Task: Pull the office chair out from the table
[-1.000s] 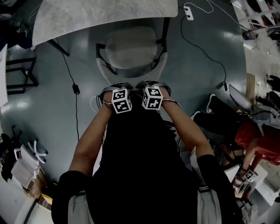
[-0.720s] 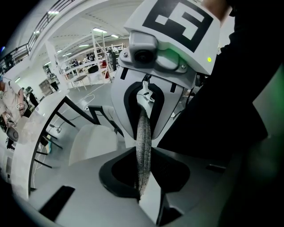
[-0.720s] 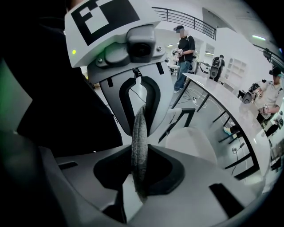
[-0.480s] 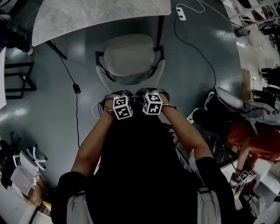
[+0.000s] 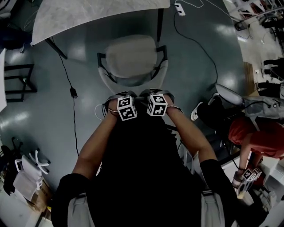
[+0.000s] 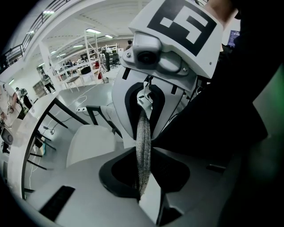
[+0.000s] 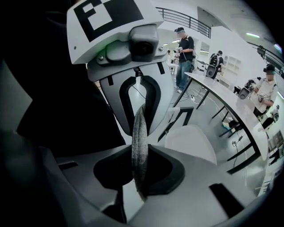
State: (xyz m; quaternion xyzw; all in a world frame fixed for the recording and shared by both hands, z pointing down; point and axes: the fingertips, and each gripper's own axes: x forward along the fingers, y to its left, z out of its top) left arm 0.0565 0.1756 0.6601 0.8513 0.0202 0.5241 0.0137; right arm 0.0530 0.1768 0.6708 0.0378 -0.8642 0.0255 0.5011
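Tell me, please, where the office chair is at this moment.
In the head view, the office chair sits at upper centre, just below the table, with the left gripper and right gripper clamped on its backrest.

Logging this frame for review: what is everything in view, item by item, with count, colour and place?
office chair: one, pale grey seat, dark armrests; on the floor in front of the table.
table: one, pale marbled top; top of the head view.
power strip: one, white; floor beside the table leg.
cables: two, black; floor on either side of the chair.
bystander: one, red top; right edge of the head view.
floor: glossy dark grey-green.
forearms: two; reaching towards the chair's backrest.
left tongs: one, white, black pads; shut on the grey mesh backrest edge.
right tongs: one, white, black pads; shut on the same edge.
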